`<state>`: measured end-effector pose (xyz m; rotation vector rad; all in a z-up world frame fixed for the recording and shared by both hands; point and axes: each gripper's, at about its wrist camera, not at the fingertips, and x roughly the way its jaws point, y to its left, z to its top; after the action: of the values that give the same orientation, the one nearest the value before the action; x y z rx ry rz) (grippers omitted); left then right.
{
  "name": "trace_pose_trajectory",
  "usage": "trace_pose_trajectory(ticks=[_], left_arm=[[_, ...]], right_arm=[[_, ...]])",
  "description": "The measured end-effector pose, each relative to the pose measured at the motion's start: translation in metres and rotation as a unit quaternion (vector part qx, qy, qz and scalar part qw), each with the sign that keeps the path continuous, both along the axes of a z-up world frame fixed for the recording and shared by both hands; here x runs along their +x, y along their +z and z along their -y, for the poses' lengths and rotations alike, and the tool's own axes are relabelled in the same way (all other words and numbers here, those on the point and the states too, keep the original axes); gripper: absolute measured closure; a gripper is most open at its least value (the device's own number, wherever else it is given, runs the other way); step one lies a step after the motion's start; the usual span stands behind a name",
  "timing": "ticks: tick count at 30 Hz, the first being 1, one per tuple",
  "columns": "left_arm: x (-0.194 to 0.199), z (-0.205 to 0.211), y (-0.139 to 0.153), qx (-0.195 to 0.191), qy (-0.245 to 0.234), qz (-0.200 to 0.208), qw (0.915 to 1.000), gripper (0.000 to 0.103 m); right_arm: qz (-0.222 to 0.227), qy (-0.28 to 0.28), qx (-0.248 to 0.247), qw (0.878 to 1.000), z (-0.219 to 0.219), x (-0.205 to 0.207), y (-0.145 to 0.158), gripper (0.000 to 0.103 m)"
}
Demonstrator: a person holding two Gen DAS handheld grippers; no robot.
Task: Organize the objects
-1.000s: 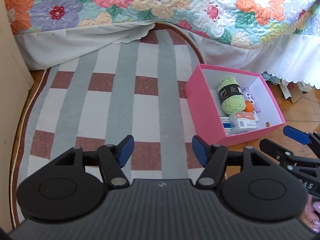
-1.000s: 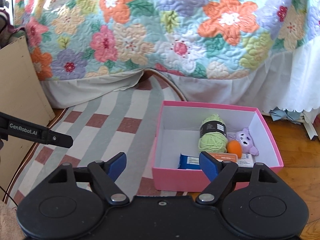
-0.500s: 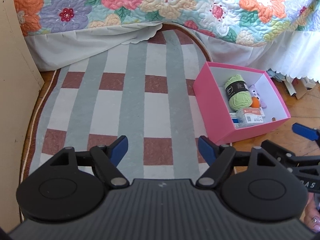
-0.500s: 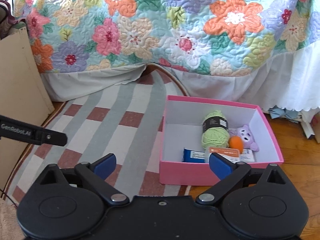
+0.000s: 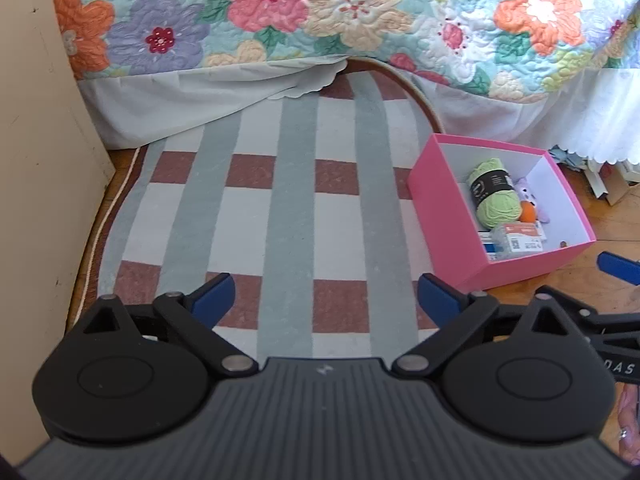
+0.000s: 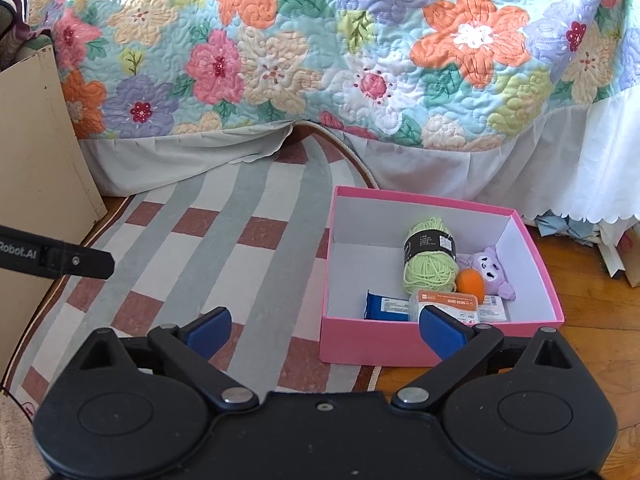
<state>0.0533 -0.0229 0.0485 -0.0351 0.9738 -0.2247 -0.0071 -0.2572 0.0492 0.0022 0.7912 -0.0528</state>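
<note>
While both grippers hang over the floor and tilt downward toward it, neither has anything between its blue pads. Seen from its own camera, the left gripper [image 5: 324, 294] sits above the striped rug [image 5: 288, 216], its jaws having just spread wide and now released over bare rug. The right gripper [image 6: 324, 326] is also spread wide and empty, its jaws having just been opening as well; its right pad overlaps the near wall of the pink box [image 6: 372, 344] in the picture, though whether it touches that wall is hard to tell from this angle. That box stands at the right edge of the rug, partly on the wooden floor [image 6: 592, 304], in front of the flowered quilt [image 6: 360, 48] that hangs off the bed. Inside it lie a ball of green yarn [image 6: 430, 266] with a black band, a small purple plush toy [image 6: 494, 270] just beside it, an orange ball [image 6: 470, 282] touching both, a blue packet [image 6: 386, 306] and a white and orange packet [image 6: 448, 304] against the near wall. At the lower right edge of the left view a hand [image 5: 628, 428] shows only in part, behind the right gripper's body. A beige cabinet [image 5: 36, 152] stands at the left of the rug.
</note>
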Motion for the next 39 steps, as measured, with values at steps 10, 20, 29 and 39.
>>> trace_pose_trajectory(ticks=[10, 20, 29, 39], left_arm=[[-0.001, 0.0, -0.005, 0.055, 0.0, -0.013, 0.9984, 0.001], [0.0, 0.003, -0.008, 0.074, 0.004, -0.019, 0.997, 0.0], [0.0, 0.001, -0.012, 0.085, 0.001, -0.017, 0.9962, 0.0], [0.007, -0.004, -0.02, 0.076, 0.01, -0.036, 0.9964, 0.0]], right_arm=[[-0.008, -0.001, -0.004, 1.0, -0.006, 0.002, -0.001, 0.001], [-0.015, -0.011, -0.004, 1.0, -0.01, 0.002, 0.0, 0.001], [-0.022, -0.018, -0.003, 1.0, -0.01, 0.004, 0.0, 0.001], [-0.033, -0.023, -0.002, 0.999, -0.011, 0.006, -0.003, 0.001]])
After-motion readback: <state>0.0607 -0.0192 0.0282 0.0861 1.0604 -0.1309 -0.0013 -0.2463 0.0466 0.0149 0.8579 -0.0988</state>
